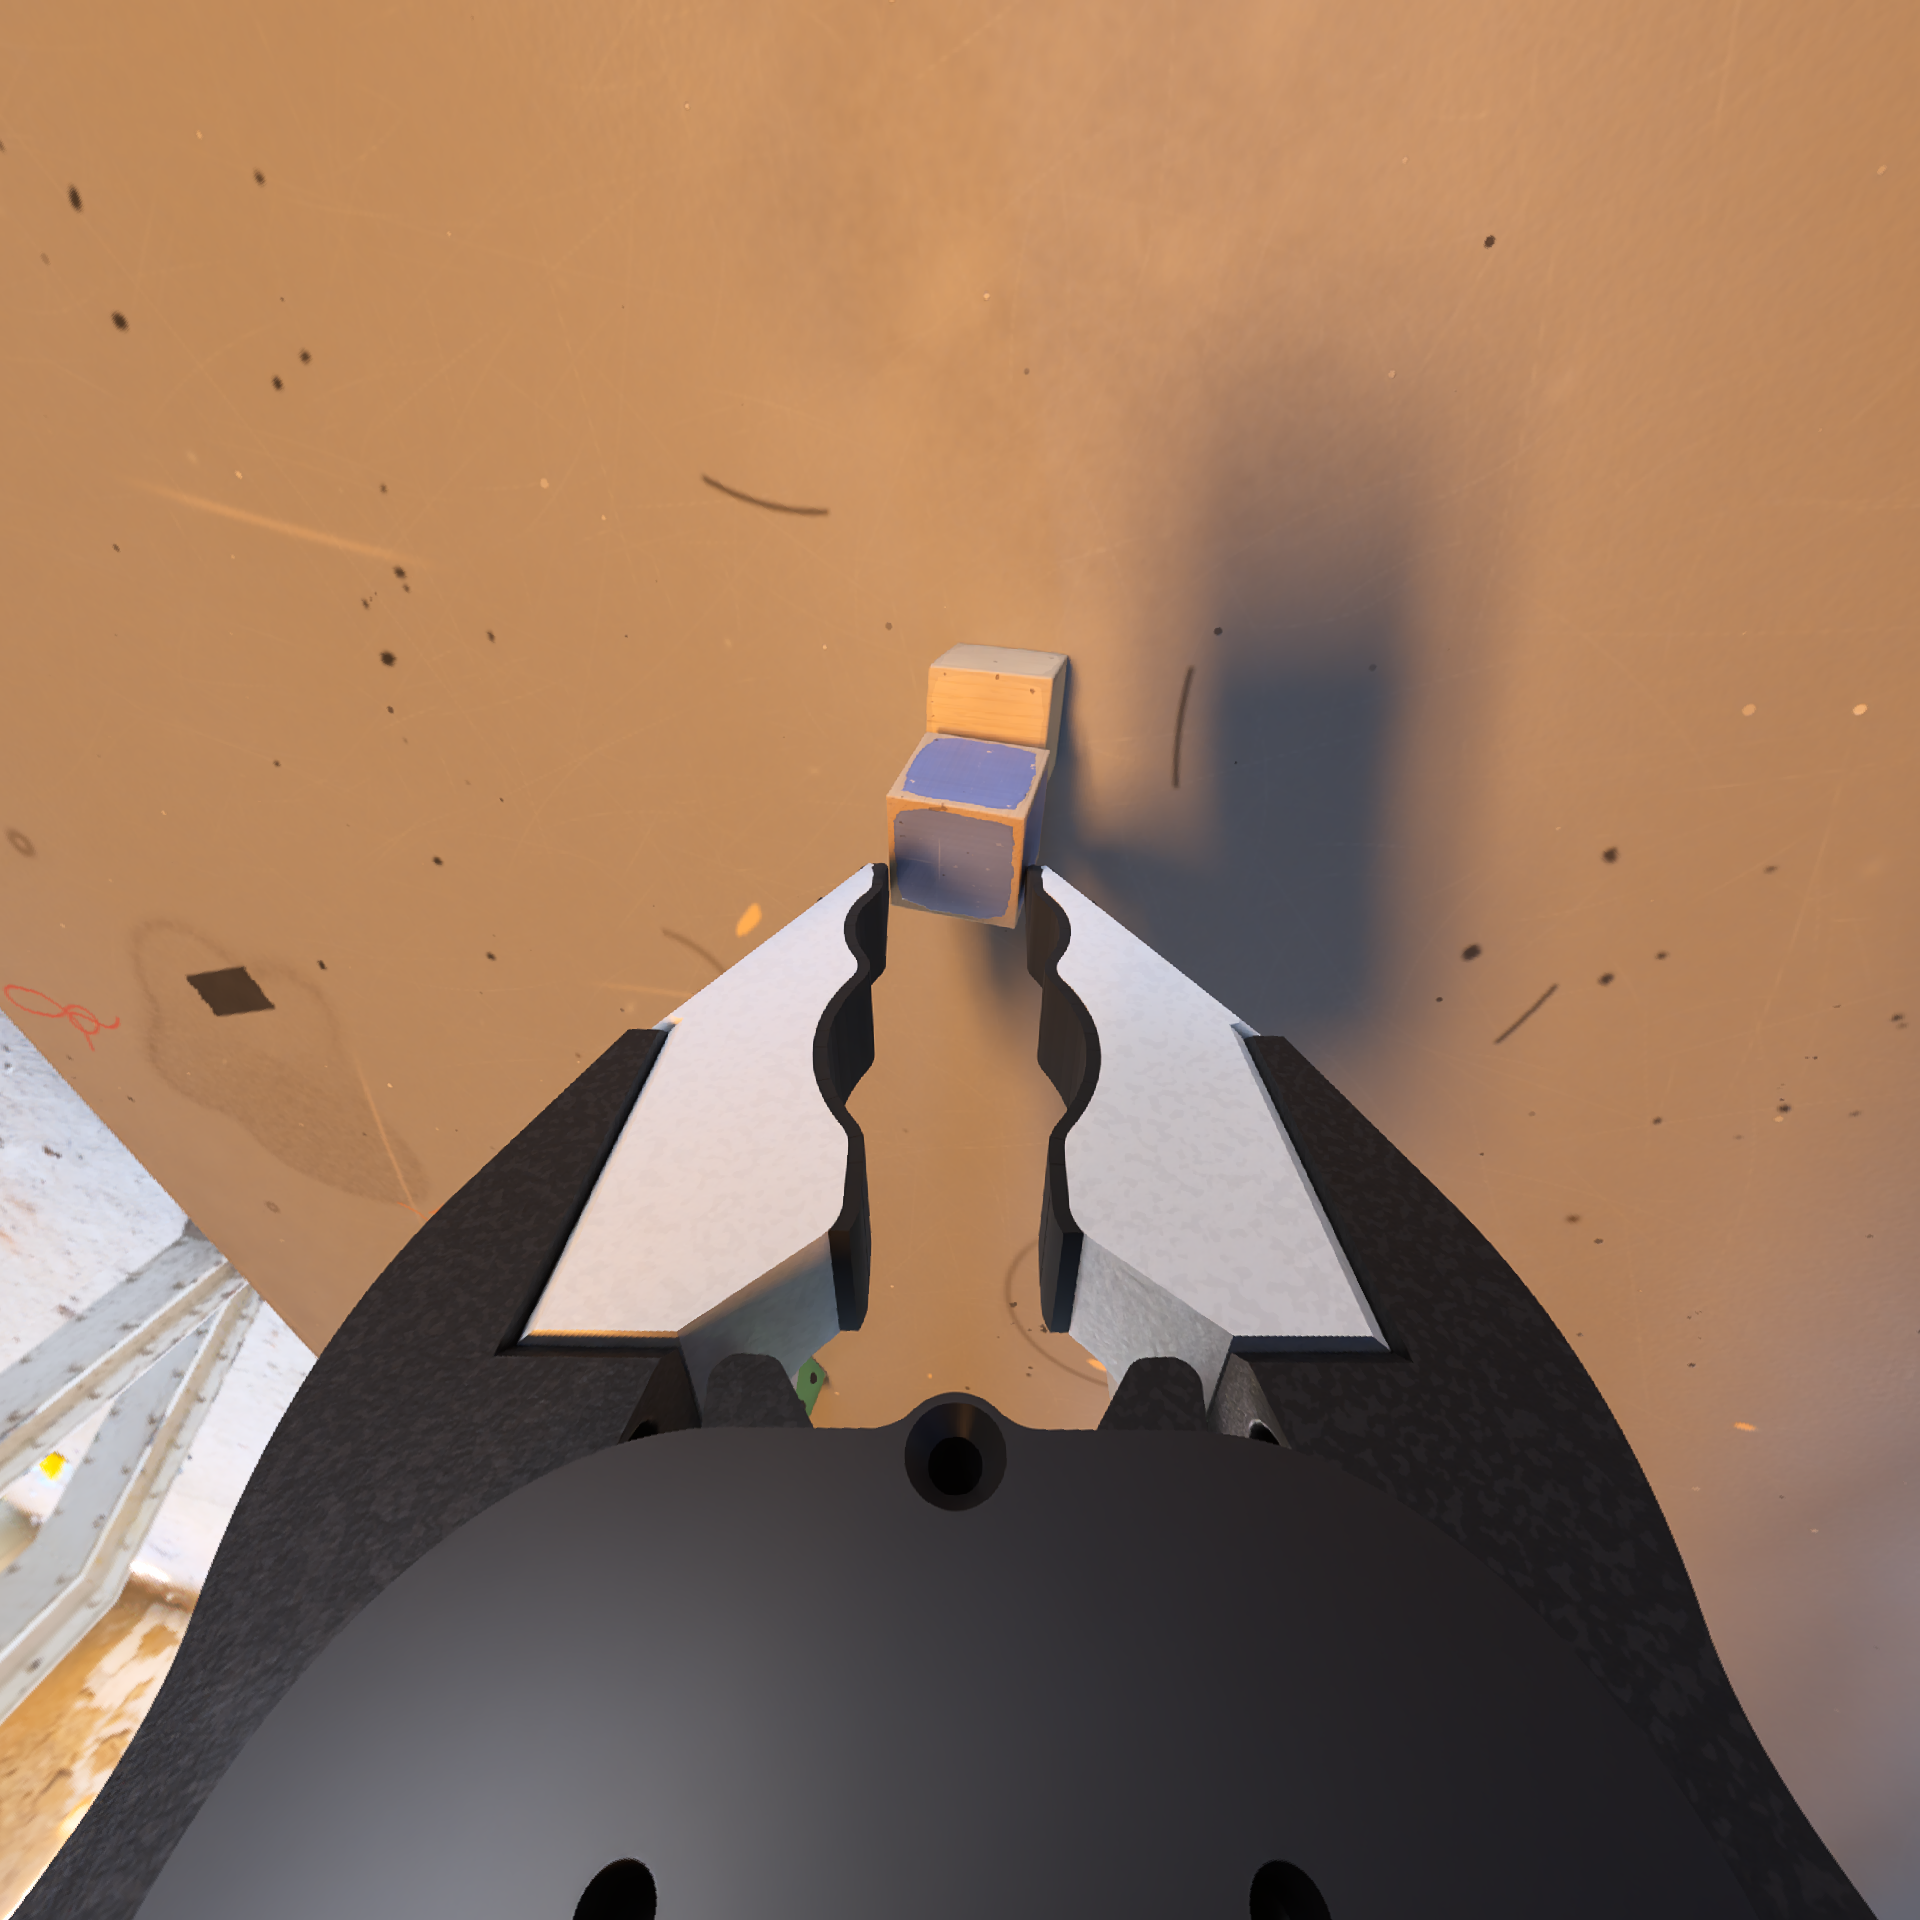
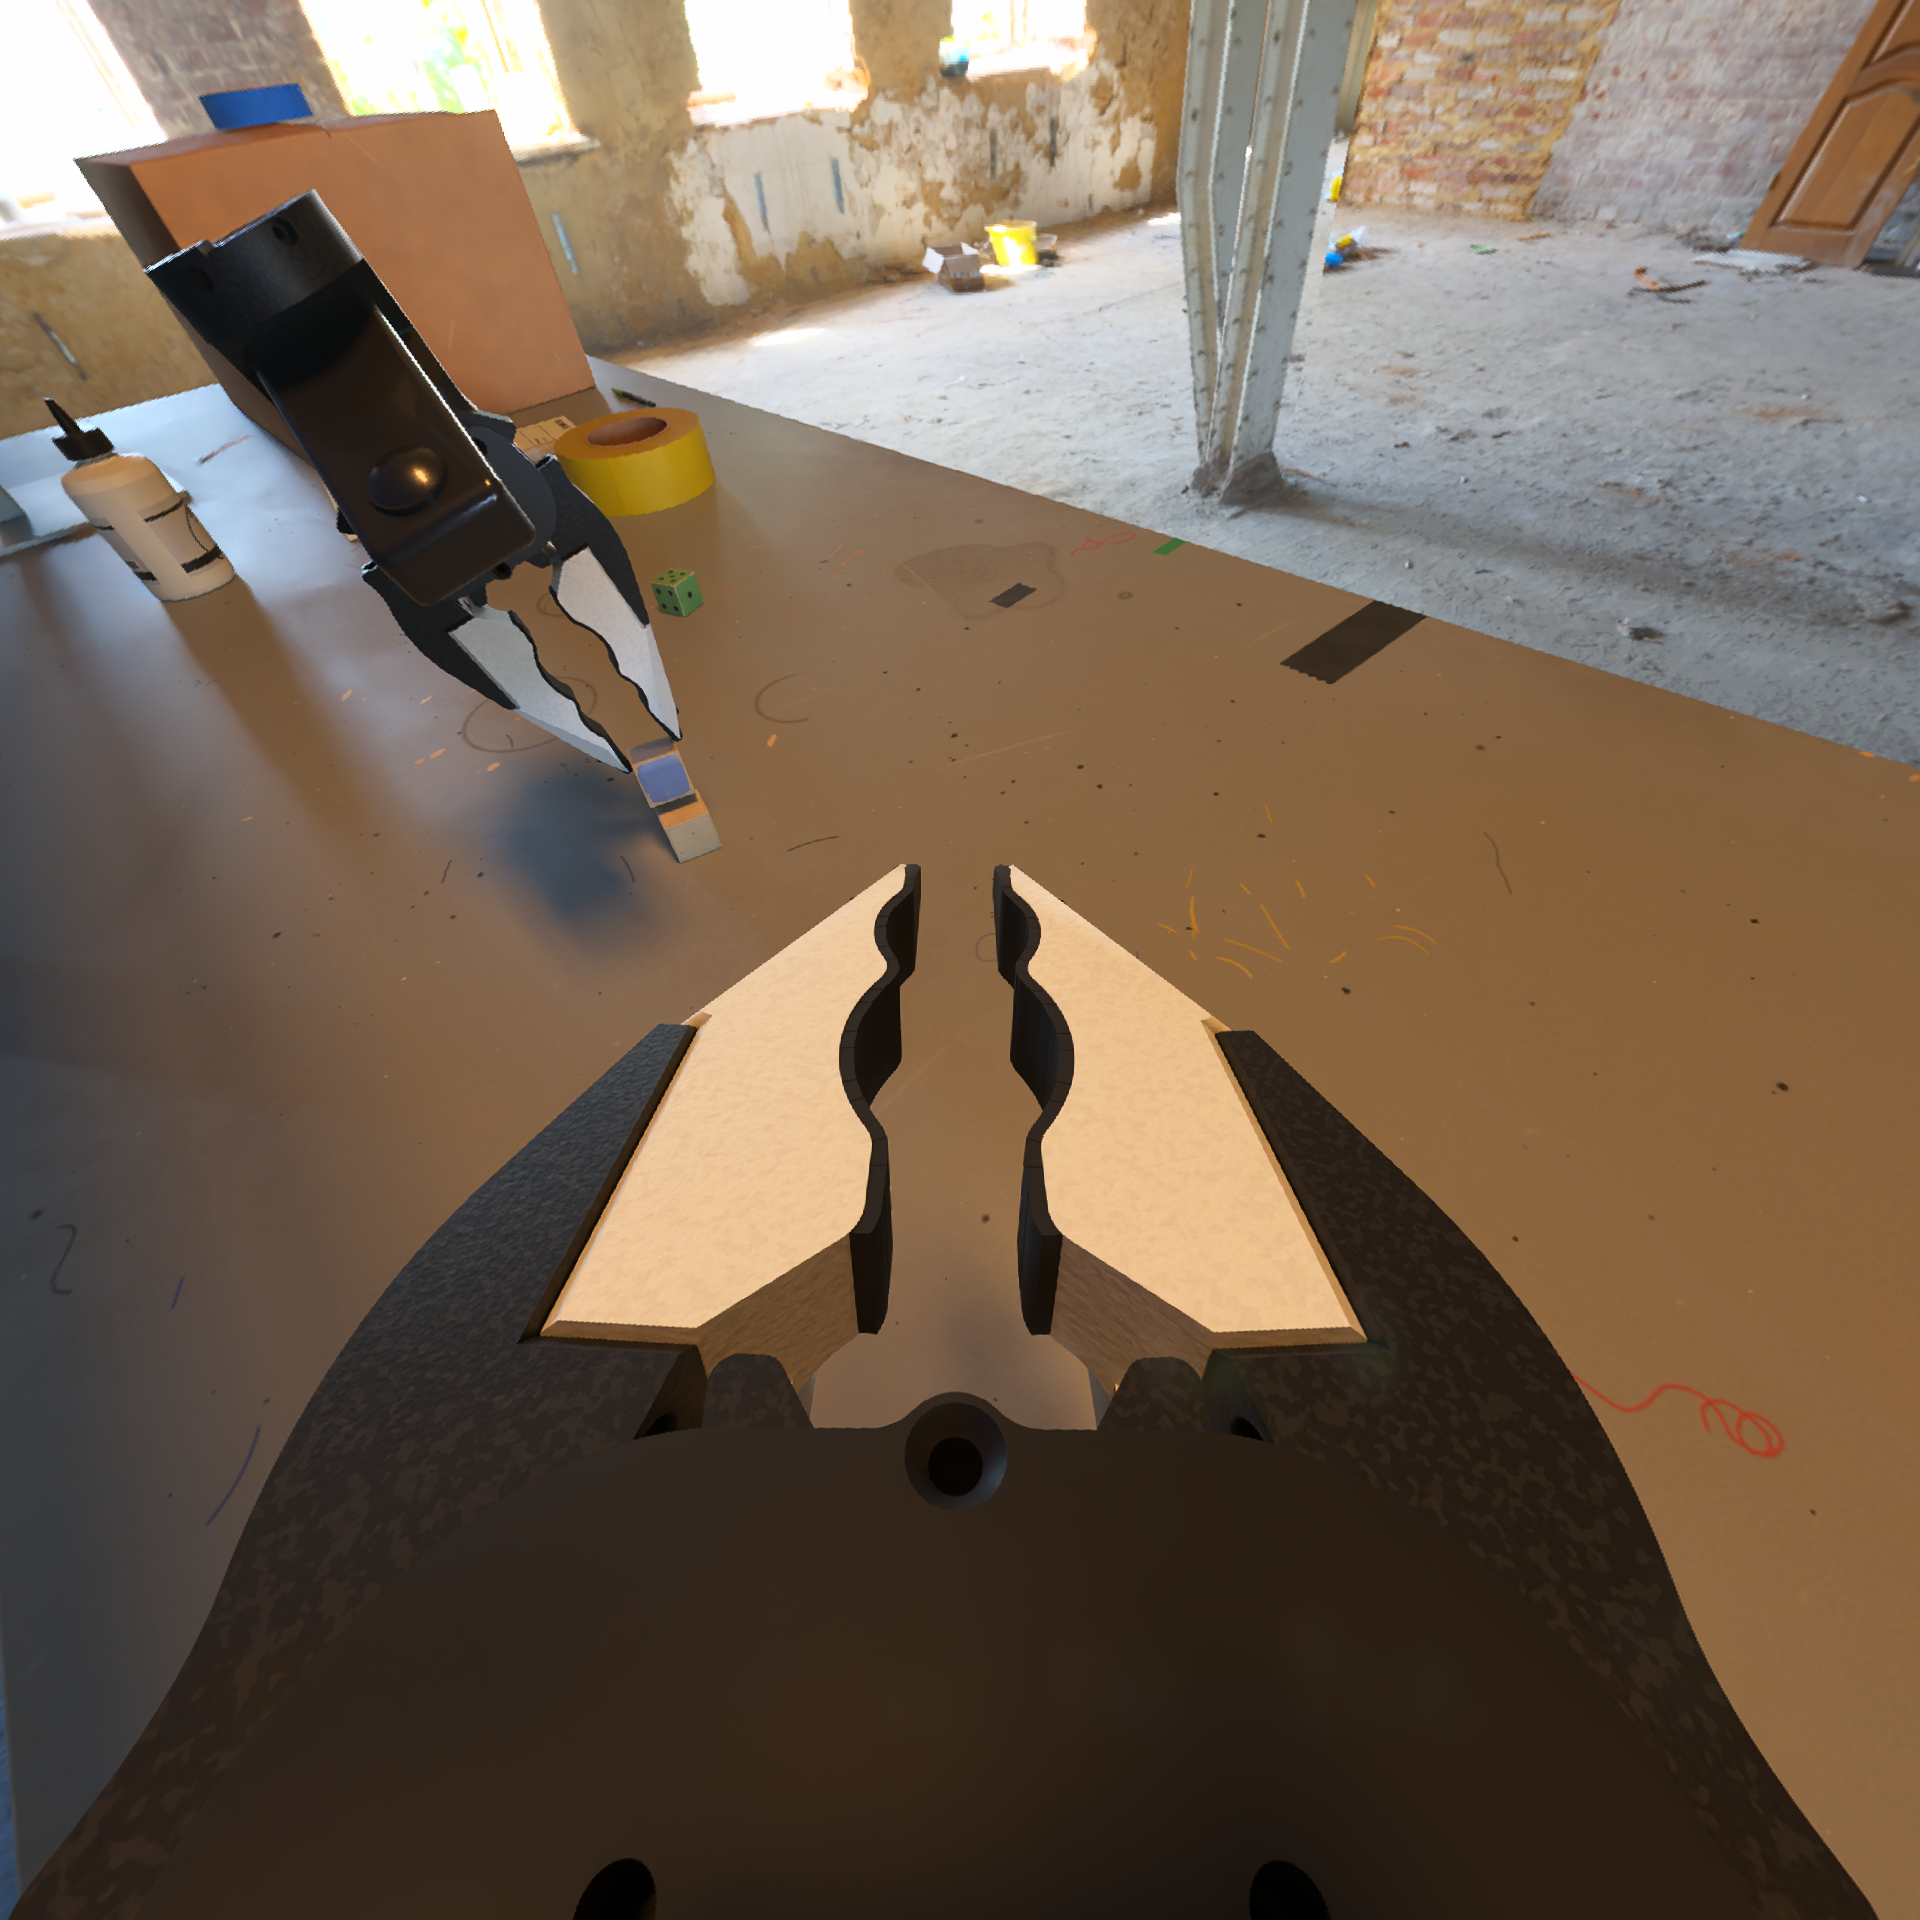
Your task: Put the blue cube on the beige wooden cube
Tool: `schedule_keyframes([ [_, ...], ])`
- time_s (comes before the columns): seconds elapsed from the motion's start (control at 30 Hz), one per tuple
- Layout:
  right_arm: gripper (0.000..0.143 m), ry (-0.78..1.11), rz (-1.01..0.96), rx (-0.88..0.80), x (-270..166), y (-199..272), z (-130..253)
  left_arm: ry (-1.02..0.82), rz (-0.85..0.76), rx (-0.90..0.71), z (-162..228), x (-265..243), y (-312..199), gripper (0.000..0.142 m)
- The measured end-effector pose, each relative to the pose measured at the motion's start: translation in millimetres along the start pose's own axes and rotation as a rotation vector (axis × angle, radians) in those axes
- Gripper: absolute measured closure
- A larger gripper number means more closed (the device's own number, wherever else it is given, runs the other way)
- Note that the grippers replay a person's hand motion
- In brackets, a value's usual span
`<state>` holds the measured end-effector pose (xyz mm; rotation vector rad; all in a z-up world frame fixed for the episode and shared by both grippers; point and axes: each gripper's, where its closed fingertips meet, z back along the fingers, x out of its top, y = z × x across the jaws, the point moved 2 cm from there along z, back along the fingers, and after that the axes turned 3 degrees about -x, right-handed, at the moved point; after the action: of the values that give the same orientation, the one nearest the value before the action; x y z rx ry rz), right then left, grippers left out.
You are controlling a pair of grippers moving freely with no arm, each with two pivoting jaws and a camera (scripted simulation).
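The blue cube (image 1: 968, 777) sits between the fingertips of my left gripper (image 1: 957, 883), which point down at the brown table (image 1: 520, 520). The jaws touch its two sides near the tips. The beige wooden cube (image 1: 995, 694) stands directly under it. In the right wrist view the blue cube (image 2: 662, 779) rests on top of the beige cube (image 2: 691, 831), slightly offset, with the left gripper (image 2: 649, 748) tilted over it. My right gripper (image 2: 957, 883) hovers low over the table to the right of the stack, jaws slightly apart and empty.
Behind the left gripper are a green die (image 2: 676, 592), a yellow tape roll (image 2: 634, 457), a white glue bottle (image 2: 145, 520) and a brown box (image 2: 416, 208). The table edge (image 2: 1558, 665) runs along the right, with black tape (image 2: 1351, 639) on it.
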<state>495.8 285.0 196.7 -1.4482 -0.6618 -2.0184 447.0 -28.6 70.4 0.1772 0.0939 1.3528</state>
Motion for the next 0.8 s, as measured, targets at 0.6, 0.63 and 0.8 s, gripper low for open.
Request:
schedule_keyframes([
  [0.6, 0.129, -0.006, -0.004, 0.001, -0.4, -1.0, 2.4, 0.027, -0.004, -0.022, -4.1, 8.0, -1.0, 0.116],
  [0.63, 0.129, -0.007, -0.004, 0.001, -0.5, -1.1, 2.5, 0.025, -0.004, -0.024, -4.1, 8.4, -0.7, 0.116],
  [0.8, 0.129, -0.007, -0.010, -0.002, -1.5, -2.5, 3.2, 0.024, -0.007, -0.023, -4.4, 9.6, 0.1, 0.116],
])
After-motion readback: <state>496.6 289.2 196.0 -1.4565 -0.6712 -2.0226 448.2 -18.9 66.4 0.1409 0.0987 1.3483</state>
